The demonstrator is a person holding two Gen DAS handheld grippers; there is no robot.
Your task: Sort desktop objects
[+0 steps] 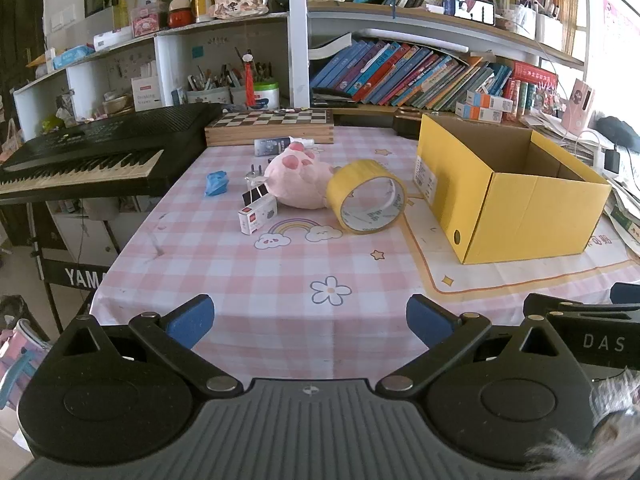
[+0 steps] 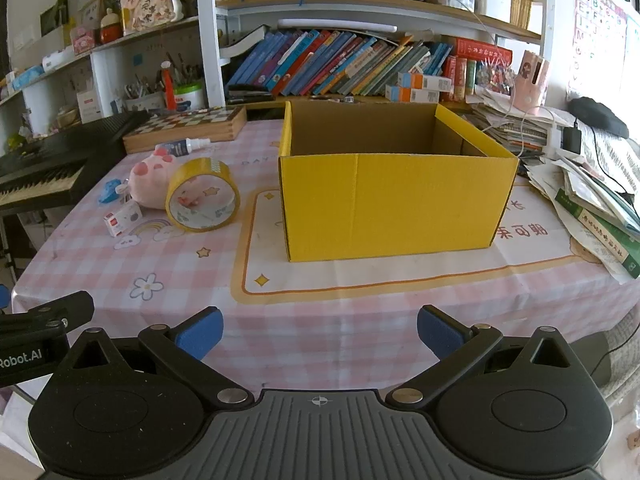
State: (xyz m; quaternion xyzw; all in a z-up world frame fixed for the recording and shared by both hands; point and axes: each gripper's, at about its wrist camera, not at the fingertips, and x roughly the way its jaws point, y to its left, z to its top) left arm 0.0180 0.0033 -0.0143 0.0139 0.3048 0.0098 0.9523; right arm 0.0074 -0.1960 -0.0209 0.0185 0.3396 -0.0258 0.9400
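A yellow cardboard box (image 1: 508, 200) (image 2: 396, 204) stands open on the right of the pink checked tablecloth; no contents show inside. Left of it a yellow tape roll (image 1: 366, 202) (image 2: 203, 196) stands on edge against a pink plush toy (image 1: 298, 180) (image 2: 149, 180). Around the toy lie a small white carton (image 1: 257, 214) (image 2: 123, 218), a black binder clip (image 1: 254, 194), a plug (image 1: 256, 174), a blue crumpled object (image 1: 216, 182) (image 2: 109, 192) and a small bottle (image 1: 280, 145) (image 2: 186, 146). My left gripper (image 1: 310, 322) and right gripper (image 2: 319, 332) hover open at the near table edge, holding nothing.
A wooden chessboard box (image 1: 270, 126) (image 2: 184, 128) lies at the back. A black keyboard (image 1: 92, 160) flanks the table's left side. Stacked papers and books (image 2: 592, 200) crowd the right edge. Bookshelves rise behind.
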